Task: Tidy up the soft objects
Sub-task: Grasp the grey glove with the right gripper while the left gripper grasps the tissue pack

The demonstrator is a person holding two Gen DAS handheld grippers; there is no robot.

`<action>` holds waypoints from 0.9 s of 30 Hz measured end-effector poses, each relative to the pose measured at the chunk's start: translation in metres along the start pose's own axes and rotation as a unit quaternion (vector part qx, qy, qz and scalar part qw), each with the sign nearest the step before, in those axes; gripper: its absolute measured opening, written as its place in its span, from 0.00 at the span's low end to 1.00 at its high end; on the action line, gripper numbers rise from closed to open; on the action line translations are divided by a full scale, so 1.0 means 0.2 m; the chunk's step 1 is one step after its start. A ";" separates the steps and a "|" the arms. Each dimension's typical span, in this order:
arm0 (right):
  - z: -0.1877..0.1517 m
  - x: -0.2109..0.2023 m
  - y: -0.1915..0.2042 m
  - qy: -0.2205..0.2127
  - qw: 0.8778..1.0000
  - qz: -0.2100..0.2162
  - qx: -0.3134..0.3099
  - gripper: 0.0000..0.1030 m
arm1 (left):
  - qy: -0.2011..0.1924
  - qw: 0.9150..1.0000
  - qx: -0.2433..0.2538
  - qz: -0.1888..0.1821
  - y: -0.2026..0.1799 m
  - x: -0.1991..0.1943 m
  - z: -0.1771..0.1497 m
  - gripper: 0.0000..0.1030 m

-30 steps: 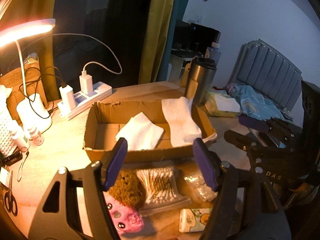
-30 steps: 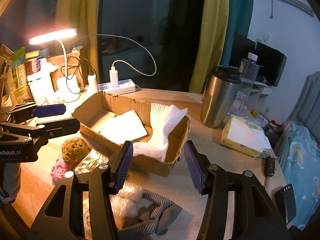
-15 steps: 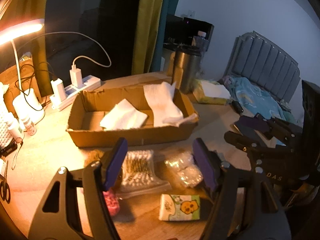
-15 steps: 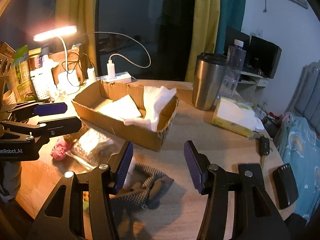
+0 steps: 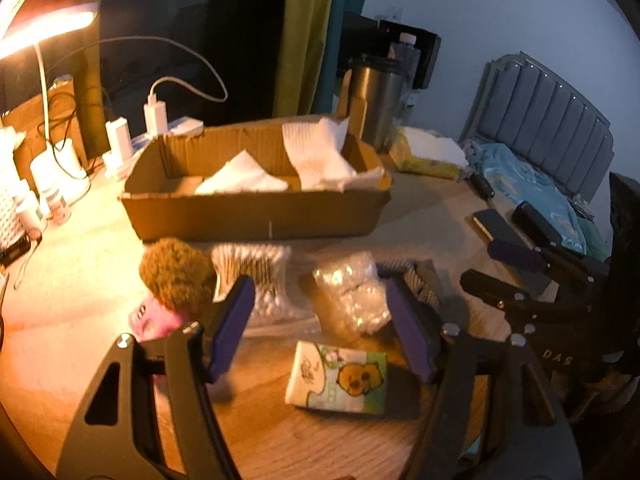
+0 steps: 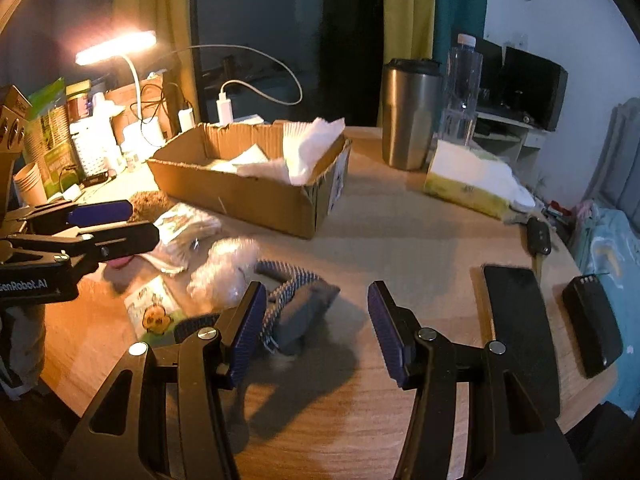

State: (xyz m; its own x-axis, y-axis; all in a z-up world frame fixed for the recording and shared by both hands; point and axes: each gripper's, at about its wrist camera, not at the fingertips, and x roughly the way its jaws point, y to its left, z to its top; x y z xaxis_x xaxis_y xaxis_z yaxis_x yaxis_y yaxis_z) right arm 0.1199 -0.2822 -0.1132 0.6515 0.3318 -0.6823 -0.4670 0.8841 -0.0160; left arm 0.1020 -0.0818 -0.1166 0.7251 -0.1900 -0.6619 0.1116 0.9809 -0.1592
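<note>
Both grippers had drawn back and lower since the earlier frames, so the cardboard box (image 5: pixel 256 216) sat farther off and the loose items filled the foreground. Round and wooden, the table (image 6: pixel 400 240) took up most of each view, lit warm from a desk lamp (image 6: pixel 116 46) at its far left, with yellow and teal curtains (image 6: pixel 408 20) behind and a bed with a grey padded headboard (image 5: pixel 552 120) off to the right. Inside the box lay white cloths (image 5: pixel 320 156), one draped over its rim. A steel tumbler (image 6: pixel 408 116) and a tissue pack (image 6: pixel 468 180) stood beyond it (the right side of the table stayed mostly bare, apart from a phone (image 6: pixel 516 312) near the edge).

In front of the box lay the soft things: a brown sponge (image 5: pixel 176 276), a bag of cotton swabs (image 5: pixel 260 276), a clear crinkled bag (image 5: pixel 352 296), a printed tissue packet (image 5: pixel 340 380) and a grey striped cloth (image 6: pixel 296 304).

The left gripper (image 5: pixel 320 328) hung over the packet with its jaws spread and nothing between them; the right gripper (image 6: pixel 316 328) hovered likewise spread and empty, beside the striped cloth.
</note>
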 end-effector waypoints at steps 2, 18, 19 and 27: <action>-0.03 0.01 0.00 0.002 1.000 0.007 0.002 0.54 | 0.007 1.000 0.002 0.002 -0.01 0.01 -0.04 0.67; -0.10 0.15 -0.02 0.023 0.997 0.058 0.044 0.57 | 0.053 0.998 0.025 0.004 -0.08 0.12 -0.19 0.78; -0.10 0.16 -0.02 0.024 0.997 0.060 0.045 0.57 | 0.062 0.998 0.027 0.009 -0.08 0.14 -0.20 0.78; -0.06 0.18 -0.05 0.020 0.995 0.073 0.065 0.59 | 0.093 0.994 0.045 0.026 -0.10 0.22 -0.24 0.78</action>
State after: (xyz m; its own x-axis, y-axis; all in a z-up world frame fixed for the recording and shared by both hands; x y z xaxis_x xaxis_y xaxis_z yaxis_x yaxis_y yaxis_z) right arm 0.1415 -0.2836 -0.1464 0.5566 0.4496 -0.6986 -0.4726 0.8629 0.1789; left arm 0.0990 -0.1128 -0.1782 0.5944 -0.1350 -0.7928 0.1438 0.9878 -0.0604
